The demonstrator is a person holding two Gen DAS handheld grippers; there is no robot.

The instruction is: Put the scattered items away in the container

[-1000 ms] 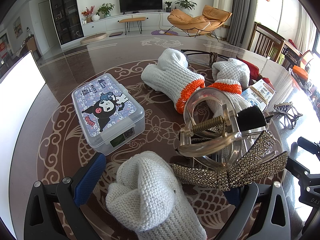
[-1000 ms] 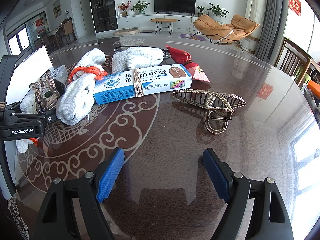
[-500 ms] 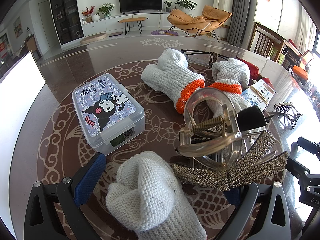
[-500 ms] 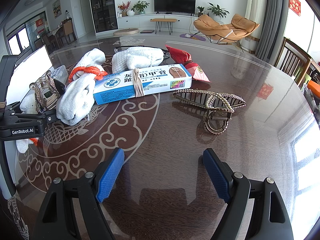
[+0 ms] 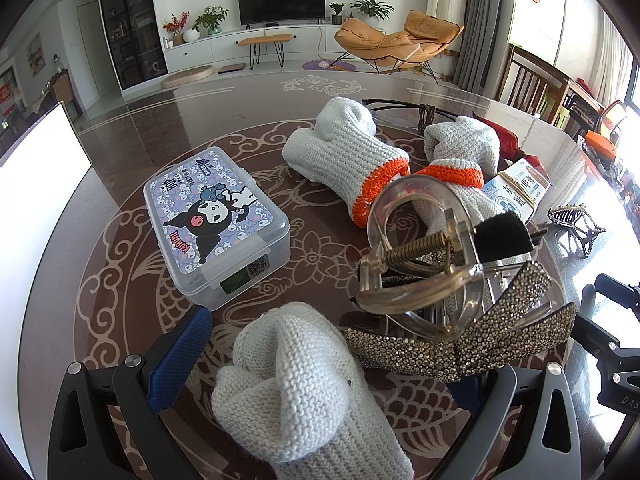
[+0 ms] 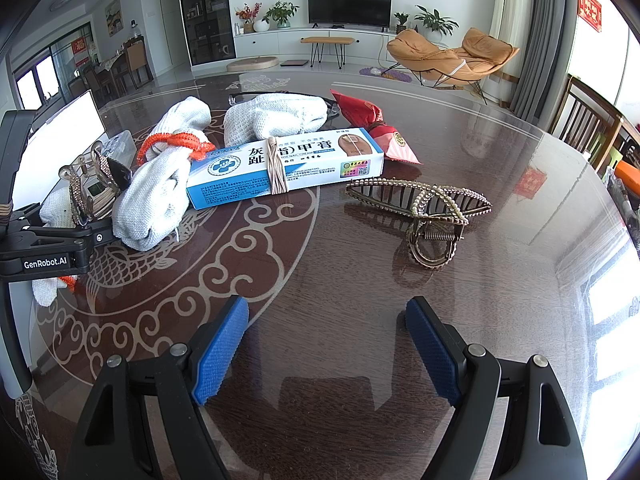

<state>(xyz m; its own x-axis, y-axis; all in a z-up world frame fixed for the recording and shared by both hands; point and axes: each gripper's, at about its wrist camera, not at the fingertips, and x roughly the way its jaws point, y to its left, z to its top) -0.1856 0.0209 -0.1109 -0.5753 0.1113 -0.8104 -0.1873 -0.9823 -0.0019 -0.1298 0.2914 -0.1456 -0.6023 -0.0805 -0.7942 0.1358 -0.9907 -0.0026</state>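
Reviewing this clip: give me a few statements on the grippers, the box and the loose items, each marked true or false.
1. The lid of the cartoon-print plastic box is shut. True.
2. The right gripper holds the pearl hair claw. False: its jaws are open and empty, and the claw lies on the table ahead of it.
3. A rubber band wraps the blue-and-white cream carton. True.
4. The rhinestone hair clip is inside the box. False: it sits outside, to the box's right, in front of the left gripper.
5. The red snack packet lies behind the carton in the right wrist view. True.
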